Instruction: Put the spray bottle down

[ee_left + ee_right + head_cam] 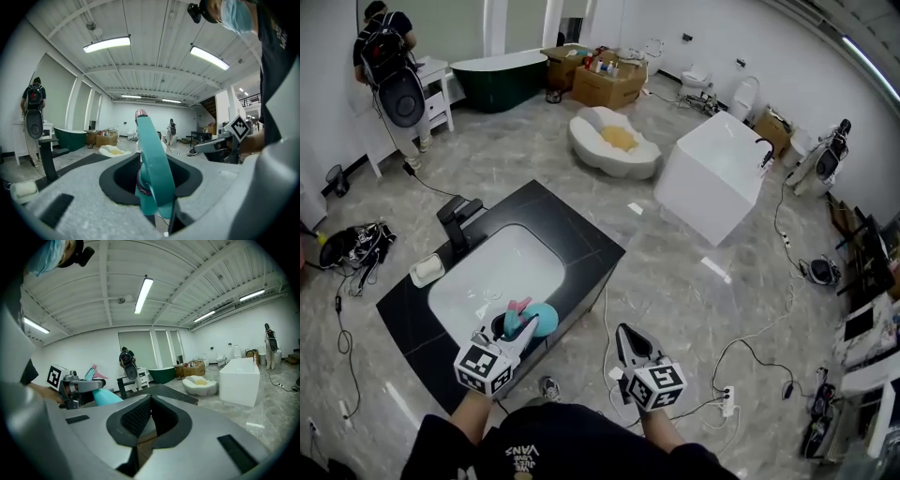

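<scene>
Nearest, the dark shirt (525, 455) read "VANS". The left hand-held gripper (521, 330) clamped the teal spray bottle (154, 159), pink nozzle up, over the front edge of the white sink (516, 253) in the black surface (577, 239). The right hand-held gripper (149, 401) sat closed, empty, over the floor (675, 281) beside it. Beyond: black faucet (459, 220), white tub (712, 173), green bathtub (499, 77) and, farthest, a person (386, 47) wearing a backpack.

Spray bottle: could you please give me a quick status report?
Left gripper shut on spray bottle, not yet down. Right gripper shut, empty. Faucet stands across the sink basin.
</scene>
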`<state>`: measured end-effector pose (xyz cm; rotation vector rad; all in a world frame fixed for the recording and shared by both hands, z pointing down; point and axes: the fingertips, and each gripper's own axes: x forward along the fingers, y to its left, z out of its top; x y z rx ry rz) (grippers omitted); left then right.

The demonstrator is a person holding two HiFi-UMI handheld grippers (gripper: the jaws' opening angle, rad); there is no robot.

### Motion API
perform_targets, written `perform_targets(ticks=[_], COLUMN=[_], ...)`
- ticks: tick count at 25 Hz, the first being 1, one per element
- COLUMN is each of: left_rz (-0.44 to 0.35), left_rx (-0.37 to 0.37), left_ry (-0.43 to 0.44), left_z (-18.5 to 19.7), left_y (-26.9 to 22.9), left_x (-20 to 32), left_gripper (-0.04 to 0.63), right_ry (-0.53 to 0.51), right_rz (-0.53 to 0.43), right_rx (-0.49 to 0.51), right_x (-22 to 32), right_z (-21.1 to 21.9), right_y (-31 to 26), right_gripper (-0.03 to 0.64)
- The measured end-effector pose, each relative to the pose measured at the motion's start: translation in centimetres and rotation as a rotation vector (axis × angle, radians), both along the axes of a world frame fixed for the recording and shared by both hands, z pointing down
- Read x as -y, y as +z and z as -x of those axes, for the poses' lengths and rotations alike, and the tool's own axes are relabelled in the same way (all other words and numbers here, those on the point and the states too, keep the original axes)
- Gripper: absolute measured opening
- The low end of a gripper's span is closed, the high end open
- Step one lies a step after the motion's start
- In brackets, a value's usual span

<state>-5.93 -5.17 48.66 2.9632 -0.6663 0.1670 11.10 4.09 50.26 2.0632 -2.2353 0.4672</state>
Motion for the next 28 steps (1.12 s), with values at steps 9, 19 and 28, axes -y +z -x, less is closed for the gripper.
perform_targets(ticks=[9,19,28], left_rz=[0.034,0.063,0.068], left_rx=[-0.006,0.018,0.072], left_ry=[-0.028,-0.121,-0.257], left_z=[0.3,0.1,-3.3], left_y=[1.0,2.4,2.3], left_x=[4.2,8.3,13.3], left_gripper=[0.14,0.14,0.138], right_ry=[-0.036,-0.116,-0.258], right_rz=[0.038,0.072,0.104], right_rx=[0.004,0.024,0.051], right_x=[5.3,10.6,17.5], right_z=[0.1,-1.0,-5.2], right_y=[1.1,2.7,3.6], right_gripper=[0.003,0.003,0.003])
